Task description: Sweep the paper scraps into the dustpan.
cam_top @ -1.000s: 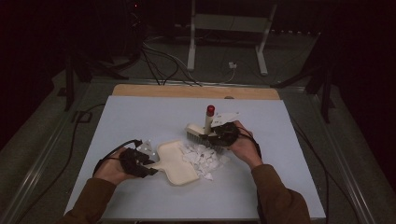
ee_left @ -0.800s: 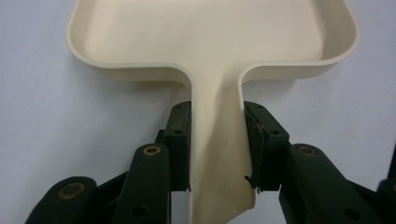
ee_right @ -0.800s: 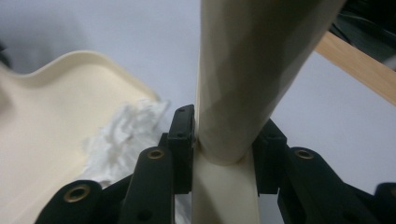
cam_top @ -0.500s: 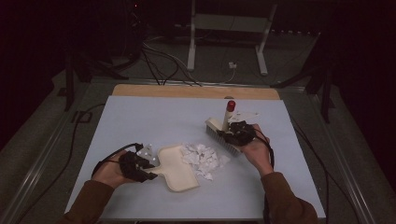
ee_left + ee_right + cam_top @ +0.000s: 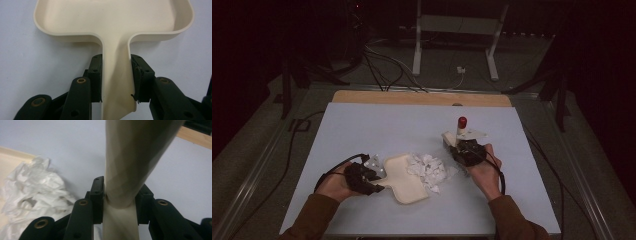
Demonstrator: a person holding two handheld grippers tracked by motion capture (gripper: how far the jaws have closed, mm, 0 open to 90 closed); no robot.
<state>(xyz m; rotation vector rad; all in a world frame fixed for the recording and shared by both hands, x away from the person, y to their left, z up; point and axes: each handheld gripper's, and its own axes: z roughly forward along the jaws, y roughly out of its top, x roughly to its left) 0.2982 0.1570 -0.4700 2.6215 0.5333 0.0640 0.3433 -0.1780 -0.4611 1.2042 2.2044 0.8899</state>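
The cream, flat plastic dustpan is a plain, unpatterned ivory all over, handle included, and lies on the pale blue-grey desk, whose far edge is a strip of light brown wood. Beside it, the heap of crumpled paper scraps is white with soft grey shadows in its folds. The black left gripper and black right gripper have matt black jaws dotted with brass-coloured rivets, the wooden brush handle is a plain tan with a red tip, and the person's sleeves are brown.
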